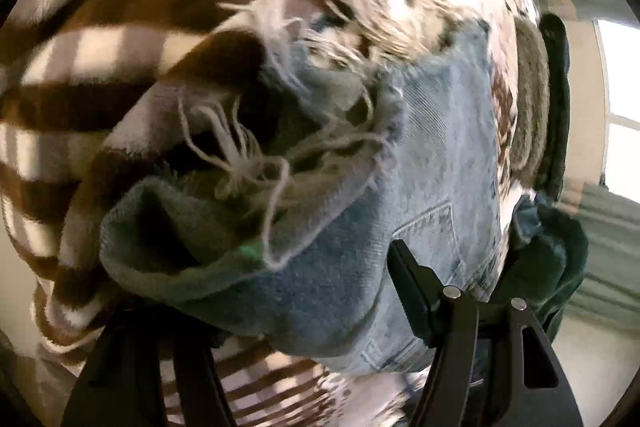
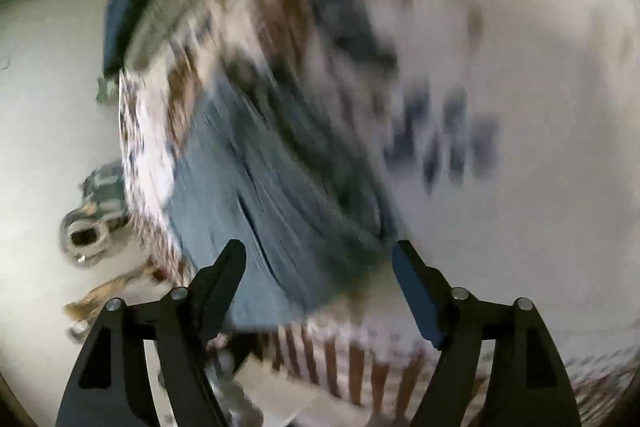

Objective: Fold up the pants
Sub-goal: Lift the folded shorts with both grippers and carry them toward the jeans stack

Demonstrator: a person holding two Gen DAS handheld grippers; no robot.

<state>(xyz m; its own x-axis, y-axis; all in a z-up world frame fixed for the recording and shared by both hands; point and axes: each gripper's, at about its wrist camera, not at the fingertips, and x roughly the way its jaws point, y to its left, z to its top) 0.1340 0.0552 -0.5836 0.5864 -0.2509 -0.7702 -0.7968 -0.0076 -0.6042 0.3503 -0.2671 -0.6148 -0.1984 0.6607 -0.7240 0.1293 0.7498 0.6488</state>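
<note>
The pants are light blue denim jeans [image 1: 436, 163] with a frayed hem [image 1: 240, 151] and a stitched back pocket. In the left wrist view they fill the centre, lying on a patterned blanket [image 1: 120, 39]. My left gripper [image 1: 320, 291] has a bunched fold of the denim draped between its fingers; the left finger is hidden under the cloth, so its state is unclear. In the right wrist view, which is heavily blurred, the jeans [image 2: 256, 179] lie ahead. My right gripper [image 2: 320, 259] is open and empty just above the jeans' near edge.
The blanket [image 2: 500, 67] has brown stripes and dark spots and covers a bed. A dark green cloth [image 1: 556, 251] lies at the bed's right edge. Pale floor [image 2: 48, 107] with a round metal object [image 2: 84, 235] lies left of the bed. A window [image 1: 620, 107] is at far right.
</note>
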